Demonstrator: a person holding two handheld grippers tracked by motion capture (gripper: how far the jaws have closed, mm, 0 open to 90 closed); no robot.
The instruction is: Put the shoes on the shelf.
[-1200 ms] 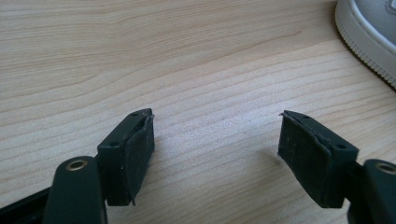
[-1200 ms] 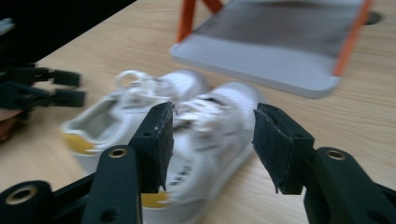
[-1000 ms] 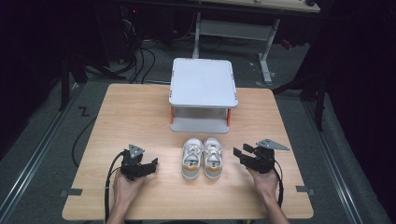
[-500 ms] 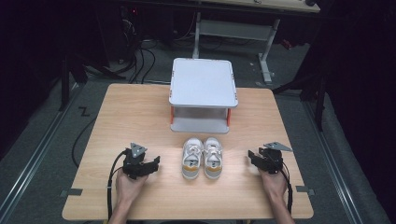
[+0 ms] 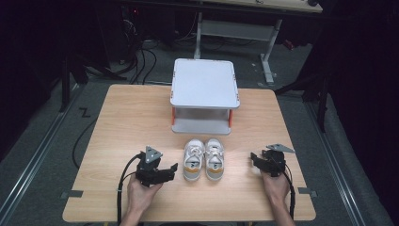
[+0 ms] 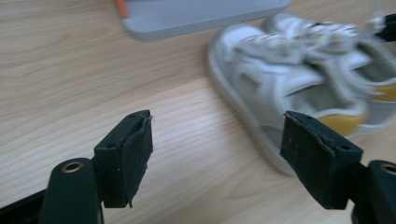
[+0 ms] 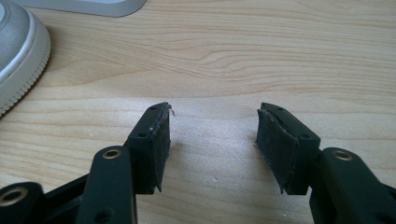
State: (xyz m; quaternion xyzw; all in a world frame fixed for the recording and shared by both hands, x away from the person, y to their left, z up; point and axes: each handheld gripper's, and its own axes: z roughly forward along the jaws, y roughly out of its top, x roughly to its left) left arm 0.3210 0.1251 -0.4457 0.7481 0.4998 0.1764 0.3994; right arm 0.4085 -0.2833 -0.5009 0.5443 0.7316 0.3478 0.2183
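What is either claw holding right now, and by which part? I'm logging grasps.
Nothing is held. The left claw is open beside the pair of shoes, not touching them; the right claw is open over bare table.

Two white shoes (image 5: 203, 159) sit side by side near the tabletop's (image 5: 131, 117) front edge. One white two-tier shelf (image 5: 204, 95) stands at its back edge. Two black grippers, the left gripper (image 5: 173, 168) and the right gripper (image 5: 254, 157), flank the pair, one in each of two hands.
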